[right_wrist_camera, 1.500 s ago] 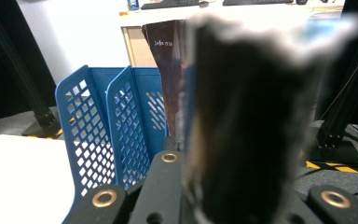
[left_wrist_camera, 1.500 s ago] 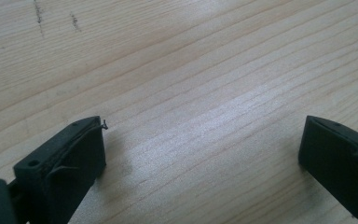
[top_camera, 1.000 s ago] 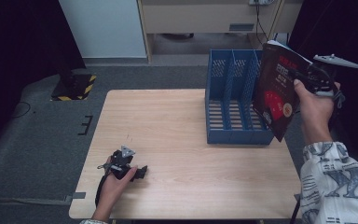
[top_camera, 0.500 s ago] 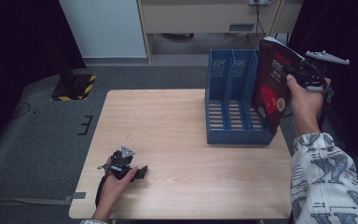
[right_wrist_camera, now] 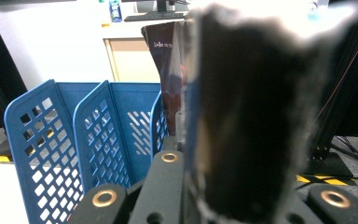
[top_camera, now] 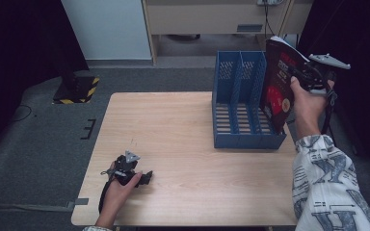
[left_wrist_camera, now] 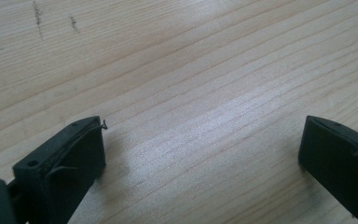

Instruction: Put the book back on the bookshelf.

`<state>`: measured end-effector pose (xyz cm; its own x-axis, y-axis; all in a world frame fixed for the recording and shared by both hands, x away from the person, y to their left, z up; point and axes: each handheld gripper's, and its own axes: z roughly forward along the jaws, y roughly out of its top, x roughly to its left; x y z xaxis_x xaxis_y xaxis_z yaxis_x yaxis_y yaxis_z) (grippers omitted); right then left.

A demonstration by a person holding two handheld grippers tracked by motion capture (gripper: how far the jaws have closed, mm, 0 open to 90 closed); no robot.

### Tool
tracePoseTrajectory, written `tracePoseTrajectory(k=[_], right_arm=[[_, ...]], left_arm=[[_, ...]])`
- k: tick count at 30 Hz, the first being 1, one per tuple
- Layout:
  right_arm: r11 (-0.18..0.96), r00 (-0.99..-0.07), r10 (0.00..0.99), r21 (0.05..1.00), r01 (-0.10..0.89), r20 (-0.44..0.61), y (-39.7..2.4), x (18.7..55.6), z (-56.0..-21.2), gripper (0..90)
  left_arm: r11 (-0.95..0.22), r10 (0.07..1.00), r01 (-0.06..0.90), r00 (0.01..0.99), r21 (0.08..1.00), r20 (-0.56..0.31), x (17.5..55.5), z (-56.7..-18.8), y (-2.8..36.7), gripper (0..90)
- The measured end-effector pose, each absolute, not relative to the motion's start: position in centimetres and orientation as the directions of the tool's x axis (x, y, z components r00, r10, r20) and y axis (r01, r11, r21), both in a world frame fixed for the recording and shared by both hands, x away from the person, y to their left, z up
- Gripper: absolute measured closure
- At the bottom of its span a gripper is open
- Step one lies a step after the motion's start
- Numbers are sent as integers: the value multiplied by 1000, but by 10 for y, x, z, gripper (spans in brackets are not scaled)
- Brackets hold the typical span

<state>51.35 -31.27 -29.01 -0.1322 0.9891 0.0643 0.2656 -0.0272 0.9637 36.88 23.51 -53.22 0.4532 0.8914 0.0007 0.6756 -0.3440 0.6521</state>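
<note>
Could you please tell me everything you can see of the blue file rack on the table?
The blue file rack looks like moulded plastic, with upright dividers forming three open-topped slots, perforated side walls and a slatted floor. It stands upright on the far right part of the wooden table. A dark red-covered book, held upright by the right gripper, has its lower edge in the rightmost slot.
</note>
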Motion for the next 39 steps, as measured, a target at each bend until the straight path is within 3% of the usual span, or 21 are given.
tracePoseTrajectory(k=[19,39], right_arm=[[-54,-106,991,970,236,81,-317,521,-301,871],[-5,-122,992,972,236,35,-305,522,-329,870]], left_arm=[[-348,890,675,456,650,3,369,-532,235,0],[-350,889,675,458,649,3,369,-532,235,0]])
